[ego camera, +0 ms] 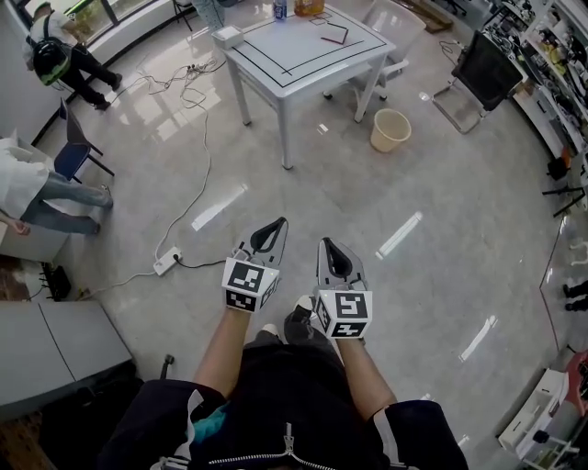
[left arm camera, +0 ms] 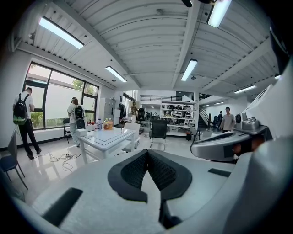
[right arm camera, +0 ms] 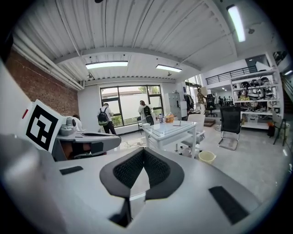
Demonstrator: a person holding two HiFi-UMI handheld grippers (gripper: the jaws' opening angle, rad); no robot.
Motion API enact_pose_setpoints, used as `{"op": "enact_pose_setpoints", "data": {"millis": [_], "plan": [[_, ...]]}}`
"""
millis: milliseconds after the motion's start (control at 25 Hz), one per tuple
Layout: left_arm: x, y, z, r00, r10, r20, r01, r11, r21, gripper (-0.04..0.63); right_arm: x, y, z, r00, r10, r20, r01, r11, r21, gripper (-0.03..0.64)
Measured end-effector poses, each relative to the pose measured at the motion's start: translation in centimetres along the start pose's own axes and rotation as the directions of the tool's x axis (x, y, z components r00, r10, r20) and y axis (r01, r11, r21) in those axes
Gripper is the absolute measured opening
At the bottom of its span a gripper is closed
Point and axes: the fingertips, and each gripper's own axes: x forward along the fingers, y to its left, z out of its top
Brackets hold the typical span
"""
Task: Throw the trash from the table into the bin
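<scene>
Trash is hard to single out: a dark-edged flat card (ego camera: 334, 34), a small bottle (ego camera: 279, 9) and an orange packet (ego camera: 310, 5) lie on the white square table (ego camera: 294, 53), at 12 o'clock in the head view, well apart from both grippers. The pale yellow round bin (ego camera: 390, 129) stands on the floor at the table's 5 o'clock. Only the head view shows the white power strip (ego camera: 165, 263) at 9 o'clock. The right gripper view shows the bin; the left gripper view does not. The left gripper (ego camera: 280, 223) and right gripper (ego camera: 323, 243) each have jaws pressed together on nothing.
</scene>
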Motion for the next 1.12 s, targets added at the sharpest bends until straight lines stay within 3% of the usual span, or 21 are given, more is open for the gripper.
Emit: {"op": "enact_pose_setpoints", "data": {"millis": [440,1120], "plan": [[5.2,0.2,1.4,0.999,0.042,-0.008,-0.042,0.999,-0.004,0.008,2.9,-5.3,1.0,1.0,0.027,-0.005,-0.027,0.999,0.021,0.009],[19.8,7.1,4.5,1.0,-0.017,-0.016,0.017,0.999,-0.028,0.008,16.0,-12.7,5.0,0.998,-0.019,-0.054,0.021,0.999,0.032,0.009]]}}
